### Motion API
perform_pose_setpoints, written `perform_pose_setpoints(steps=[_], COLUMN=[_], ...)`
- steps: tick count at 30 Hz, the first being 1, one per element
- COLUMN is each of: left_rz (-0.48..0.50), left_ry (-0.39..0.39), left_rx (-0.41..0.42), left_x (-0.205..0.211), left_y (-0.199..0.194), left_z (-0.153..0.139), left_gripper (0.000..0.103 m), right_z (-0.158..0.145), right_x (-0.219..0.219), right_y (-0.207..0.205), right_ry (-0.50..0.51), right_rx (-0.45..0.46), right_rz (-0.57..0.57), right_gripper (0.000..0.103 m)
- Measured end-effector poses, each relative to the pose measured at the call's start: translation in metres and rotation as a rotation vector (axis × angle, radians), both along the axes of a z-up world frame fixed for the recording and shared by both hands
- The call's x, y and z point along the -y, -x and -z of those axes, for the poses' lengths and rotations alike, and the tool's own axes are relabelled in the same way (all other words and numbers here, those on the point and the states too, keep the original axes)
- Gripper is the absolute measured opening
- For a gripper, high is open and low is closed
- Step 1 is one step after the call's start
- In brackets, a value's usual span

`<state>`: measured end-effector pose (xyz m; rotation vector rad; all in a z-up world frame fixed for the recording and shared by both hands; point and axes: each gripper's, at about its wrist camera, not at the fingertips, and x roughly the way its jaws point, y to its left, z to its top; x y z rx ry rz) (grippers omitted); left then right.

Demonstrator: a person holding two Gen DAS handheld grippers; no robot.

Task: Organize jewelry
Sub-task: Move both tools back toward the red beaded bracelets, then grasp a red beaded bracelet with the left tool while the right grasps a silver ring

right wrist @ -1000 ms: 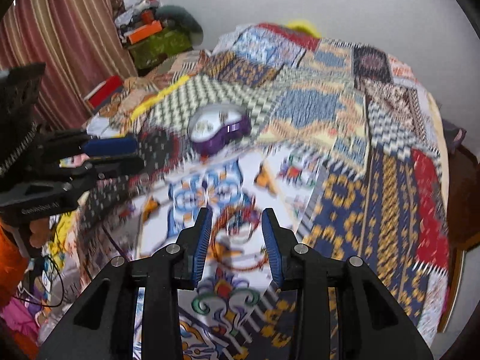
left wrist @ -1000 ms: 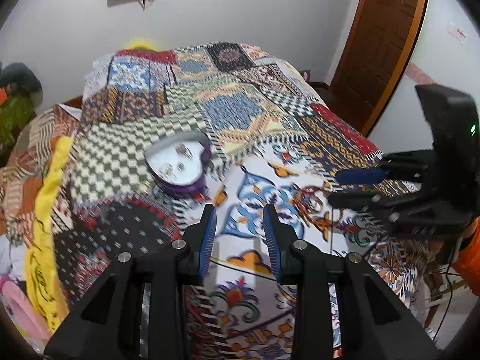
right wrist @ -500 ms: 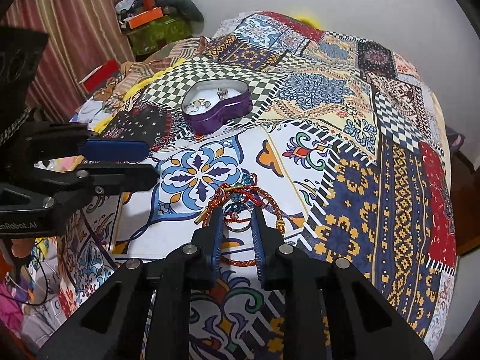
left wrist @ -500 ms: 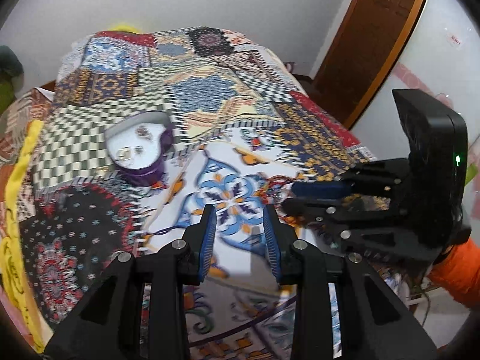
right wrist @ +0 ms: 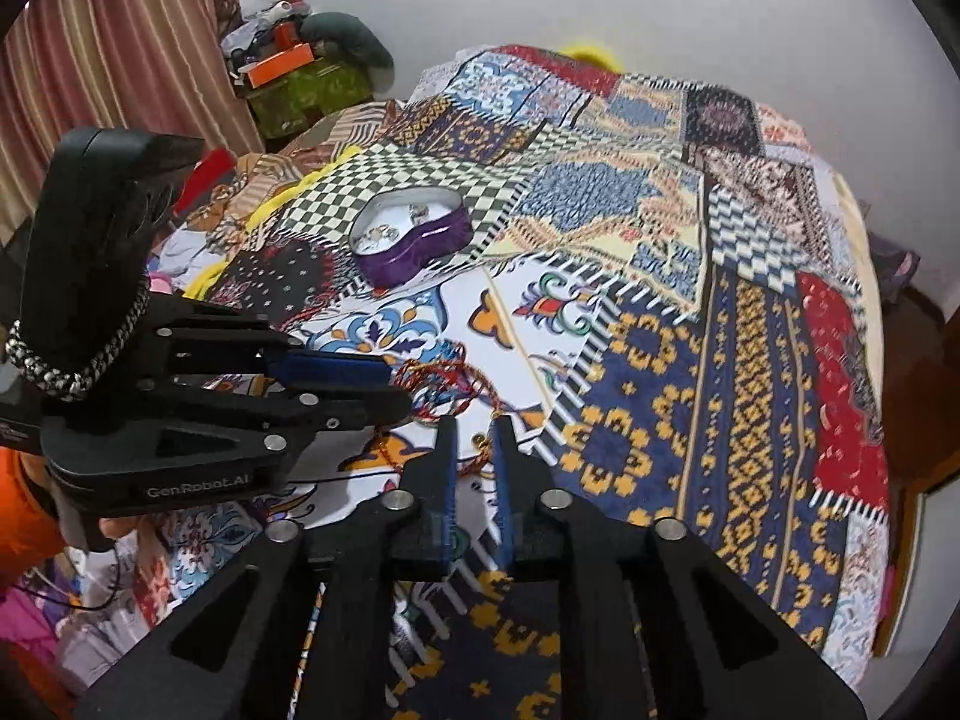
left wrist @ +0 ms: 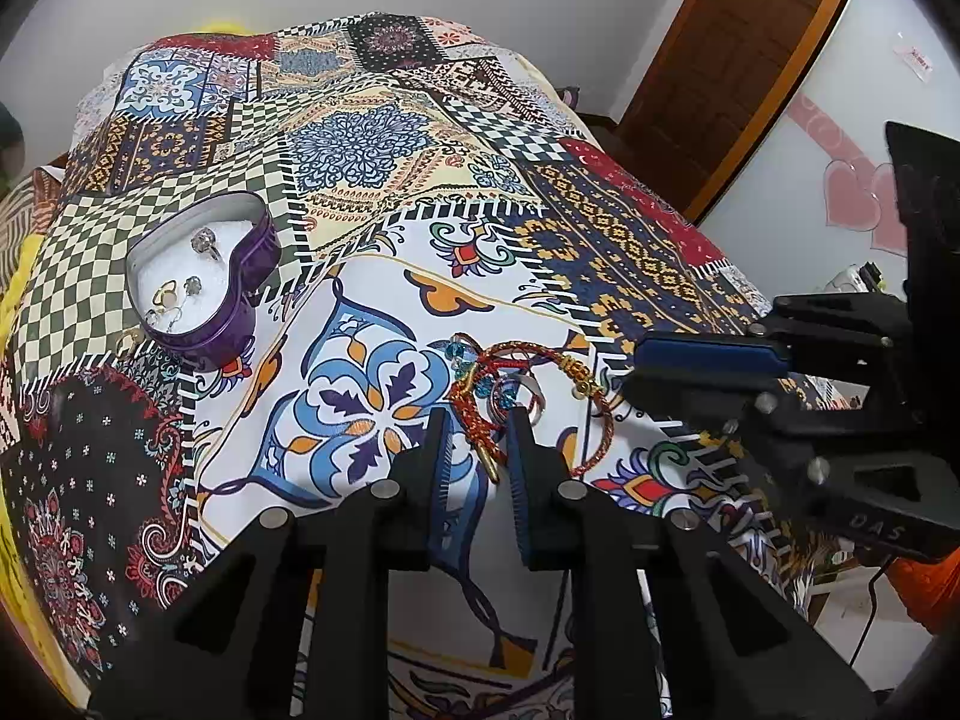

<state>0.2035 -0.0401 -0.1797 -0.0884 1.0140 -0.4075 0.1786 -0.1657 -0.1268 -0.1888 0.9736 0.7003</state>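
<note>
Red cord bracelets point(left wrist: 528, 402) now lying between left gripper point(left wrist: 477, 444) jaws, closing, not yet clamped; right gripper point(right wrist: 474, 450) jaws reopening, nothing gripped; purple heart tin point(left wrist: 204, 276) waiting.

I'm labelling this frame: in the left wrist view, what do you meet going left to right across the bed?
Purple heart-shaped tin → left gripper, with the red cord bracelet just past its tips → right gripper.
</note>
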Motion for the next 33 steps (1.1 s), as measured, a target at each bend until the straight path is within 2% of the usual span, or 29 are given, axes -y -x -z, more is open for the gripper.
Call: perform_pose_setpoints(steps=[2, 8, 16, 18, 19, 22, 27, 33], left_rz=[-0.005, -0.042, -0.080, -0.077, -0.073, -0.059, -0.036, -0.009], left_ry=[0.000, -0.063, -0.049, -0.046, -0.044, -0.035, -0.034, -0.047], left_rx=[0.016, 0.062, 0.045, 0.043, 0.043, 0.049, 0.064, 0.031], left_x=[-0.004, -0.027, -0.048, -0.047, -0.045, -0.039, -0.021, 0.000], left_y=[0.006, 0.024, 0.026, 0.025, 0.024, 0.023, 0.015, 0.001], left_z=[-0.004, -0.015, -0.010, -0.009, -0.009, -0.011, -0.014, -0.003], left_gripper=[0.017, 0.017, 0.017, 0.017, 0.017, 0.017, 0.017, 0.017], right_z=[0.001, 0.006, 0.022, 0.023, 0.023, 0.019, 0.004, -0.003], right_x=[-0.004, -0.026, -0.044, -0.046, -0.045, -0.041, -0.023, 0.001], right_y=[-0.001, -0.004, -0.010, -0.009, -0.008, -0.009, -0.006, -0.006], right_ry=[-0.010, 0.029, 0.111, 0.128, 0.122, 0.094, 0.040, 0.029], right_rx=[-0.007, 0.003, -0.004, 0.010, 0.011, 0.004, 0.034, 0.048], right_rz=[-0.007, -0.052, -0.082, -0.094, -0.096, -0.090, -0.044, 0.015], right_gripper=[0.024, 0.024, 0.024, 0.023, 0.020, 0.020, 0.020, 0.020])
